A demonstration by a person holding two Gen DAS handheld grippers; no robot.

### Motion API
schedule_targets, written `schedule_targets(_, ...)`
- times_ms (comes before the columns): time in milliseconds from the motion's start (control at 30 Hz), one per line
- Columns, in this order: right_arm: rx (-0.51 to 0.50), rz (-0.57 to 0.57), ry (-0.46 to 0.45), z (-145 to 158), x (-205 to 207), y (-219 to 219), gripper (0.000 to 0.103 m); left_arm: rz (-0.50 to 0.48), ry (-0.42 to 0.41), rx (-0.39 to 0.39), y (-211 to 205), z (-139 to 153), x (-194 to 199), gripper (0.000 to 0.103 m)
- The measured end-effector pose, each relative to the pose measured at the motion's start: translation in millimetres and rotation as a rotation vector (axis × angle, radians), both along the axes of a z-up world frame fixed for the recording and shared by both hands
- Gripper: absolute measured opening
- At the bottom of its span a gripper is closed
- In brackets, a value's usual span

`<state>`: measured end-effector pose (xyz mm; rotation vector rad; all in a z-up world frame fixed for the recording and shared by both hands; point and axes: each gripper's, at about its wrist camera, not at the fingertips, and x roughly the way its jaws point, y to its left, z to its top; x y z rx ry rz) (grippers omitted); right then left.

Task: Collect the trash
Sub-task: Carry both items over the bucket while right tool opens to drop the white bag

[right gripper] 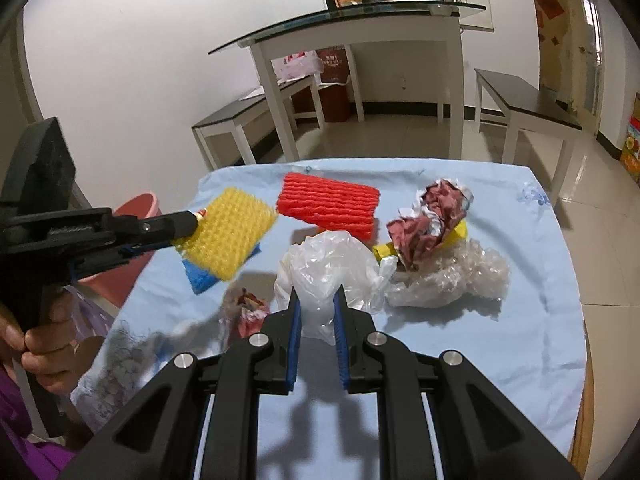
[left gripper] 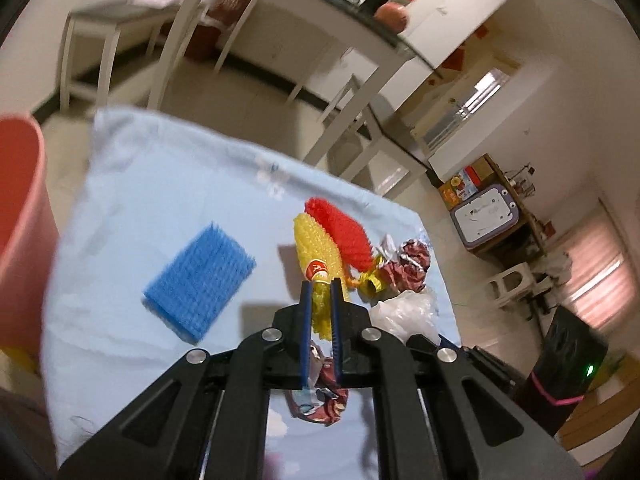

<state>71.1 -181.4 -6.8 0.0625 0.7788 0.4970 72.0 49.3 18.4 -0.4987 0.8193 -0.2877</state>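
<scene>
A pale blue cloth (right gripper: 500, 328) is covering the desk in a white-walled room. Nearest you, your right claw (right gripper: 317, 312) is pinching a clear plastic bag (right gripper: 324, 264), blue pads narrowed on its lower fold. Your left claw (left gripper: 321, 300) is gripping the yellow foam net (right gripper: 228, 232) by its edge, pads nearly together, lifting it clear of the blue foam net (right gripper: 200, 278) on the cloth. Beyond, a crumpled maroon wrapper (right gripper: 432, 216) is sitting beside bubble wrap (right gripper: 460, 276), with the red foam net (right gripper: 328, 204) farther back. The pink bin (right gripper: 120, 276) is standing off the desk's left edge.
</scene>
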Motion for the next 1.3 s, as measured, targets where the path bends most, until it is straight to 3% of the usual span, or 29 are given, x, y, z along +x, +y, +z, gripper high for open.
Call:
schedule_targets(333, 0.040, 0.097, -0.015, 21.7, 3.5, 42.5, 0.014, 0.085, -0.145, 0.130, 26.2, 29.9, -41.4, 0.008)
schedule_targets(700, 0.081, 0.342, -0.088, 53.5, 7.2, 157.1, 0.014, 0.324, -0.200, 0.234, 108.2, 46.6, -87.1, 0.008)
schedule_targets(933, 0.098, 0.493, -0.103, 61.0, 2.9, 239.7, 0.014, 0.479, -0.176, 0.300, 163.2, 42.0, -114.8, 0.008)
schedule_targets(1300, 0.083, 0.550, 0.008, 33.4, 14.9, 319.9, 0.014, 0.537, -0.115, 0.350, 204.8, 12.4, -122.2, 0.008)
